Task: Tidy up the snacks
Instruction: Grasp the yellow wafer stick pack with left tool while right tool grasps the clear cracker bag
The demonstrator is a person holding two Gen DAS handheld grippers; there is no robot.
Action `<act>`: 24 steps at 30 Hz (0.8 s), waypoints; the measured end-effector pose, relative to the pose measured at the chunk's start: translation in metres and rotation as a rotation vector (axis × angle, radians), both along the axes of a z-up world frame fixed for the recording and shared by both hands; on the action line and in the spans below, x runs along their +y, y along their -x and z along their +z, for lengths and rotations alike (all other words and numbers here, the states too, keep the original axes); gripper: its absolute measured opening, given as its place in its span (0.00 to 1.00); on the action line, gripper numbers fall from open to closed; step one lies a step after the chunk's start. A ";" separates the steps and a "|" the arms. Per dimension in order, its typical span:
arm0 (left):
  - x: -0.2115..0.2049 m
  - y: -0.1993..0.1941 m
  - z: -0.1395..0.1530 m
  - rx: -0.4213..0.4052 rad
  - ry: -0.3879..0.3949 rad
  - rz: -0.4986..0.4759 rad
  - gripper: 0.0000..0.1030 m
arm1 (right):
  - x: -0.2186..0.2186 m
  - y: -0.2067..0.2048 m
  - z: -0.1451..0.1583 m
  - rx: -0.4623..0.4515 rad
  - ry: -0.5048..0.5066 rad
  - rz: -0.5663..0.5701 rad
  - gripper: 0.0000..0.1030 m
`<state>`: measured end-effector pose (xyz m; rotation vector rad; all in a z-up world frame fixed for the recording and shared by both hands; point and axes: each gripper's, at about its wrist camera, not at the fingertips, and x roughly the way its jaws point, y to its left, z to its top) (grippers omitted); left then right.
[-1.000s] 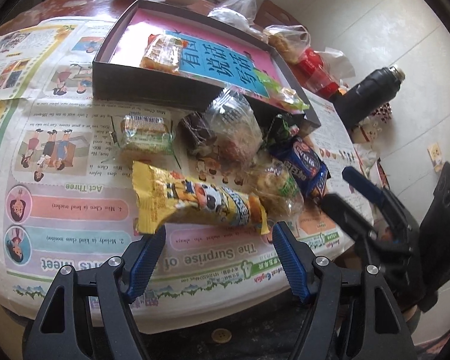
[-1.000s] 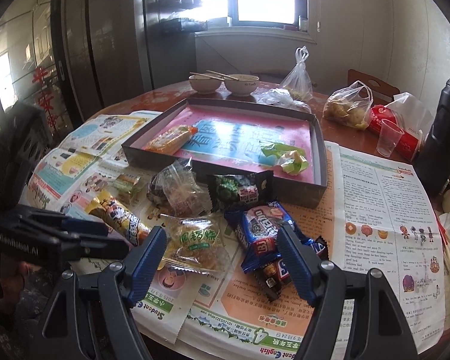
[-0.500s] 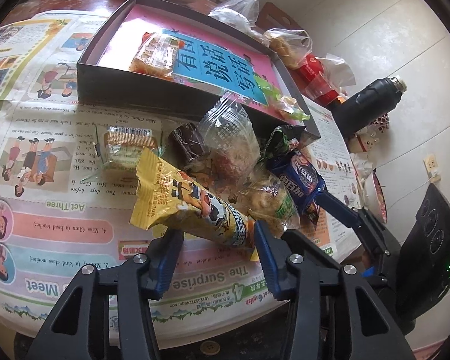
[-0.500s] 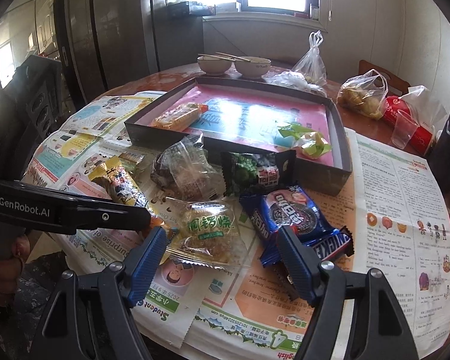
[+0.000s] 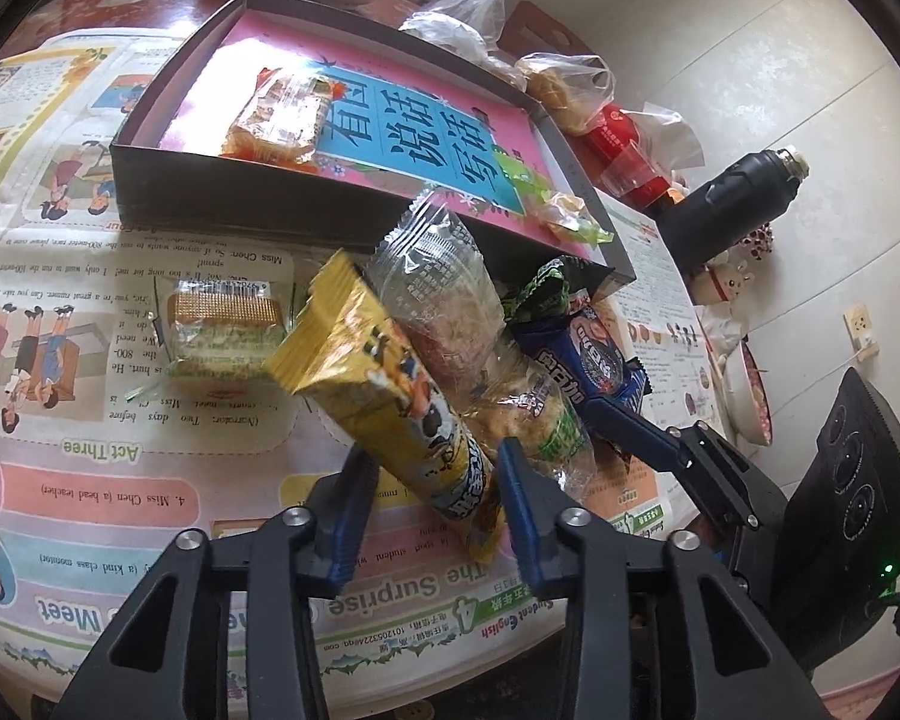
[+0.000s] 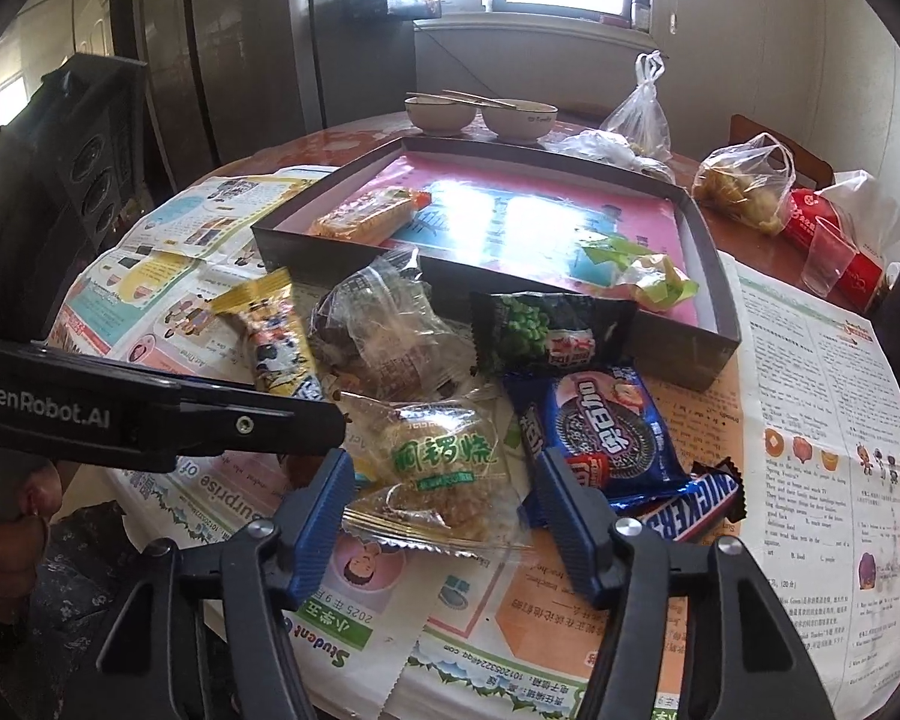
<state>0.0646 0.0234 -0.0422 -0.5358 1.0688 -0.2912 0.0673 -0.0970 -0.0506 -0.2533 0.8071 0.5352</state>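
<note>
My left gripper [image 5: 435, 483] is shut on the near end of a long yellow snack pack [image 5: 384, 384] and holds it tilted up off the newspaper; the pack also shows in the right wrist view [image 6: 270, 336]. My right gripper [image 6: 444, 501] is open around a clear pack with green print [image 6: 438, 462], which lies flat. A blue Oreo pack [image 6: 600, 432], a Snickers bar [image 6: 690, 507], a green pea pack [image 6: 546, 330] and a clear cake pack [image 6: 390, 330] lie close by. The dark shallow box [image 6: 714, 324] with a pink lining holds an orange snack [image 6: 366, 216] and a green one [image 6: 648, 273].
A wafer pack [image 5: 222, 324] lies on the newspaper left of the pile. Two bowls with chopsticks [image 6: 480, 114], plastic bags [image 6: 744, 180], a red package with a plastic cup [image 6: 834, 246] and a black flask [image 5: 732, 204] stand behind and right of the box.
My left gripper closed on the yellow pack and lifted its near end. My right gripper moved forward until its open fingers flank the green-print pack.
</note>
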 end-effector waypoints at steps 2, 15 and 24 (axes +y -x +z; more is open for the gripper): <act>0.001 0.000 -0.001 0.002 0.006 0.001 0.33 | 0.003 0.000 -0.002 0.007 0.003 0.008 0.57; 0.007 0.001 -0.004 -0.005 0.028 0.003 0.26 | 0.014 -0.005 -0.018 0.009 0.016 0.008 0.49; 0.010 0.005 -0.001 -0.016 0.043 -0.001 0.25 | 0.007 -0.006 -0.016 0.002 -0.017 0.001 0.43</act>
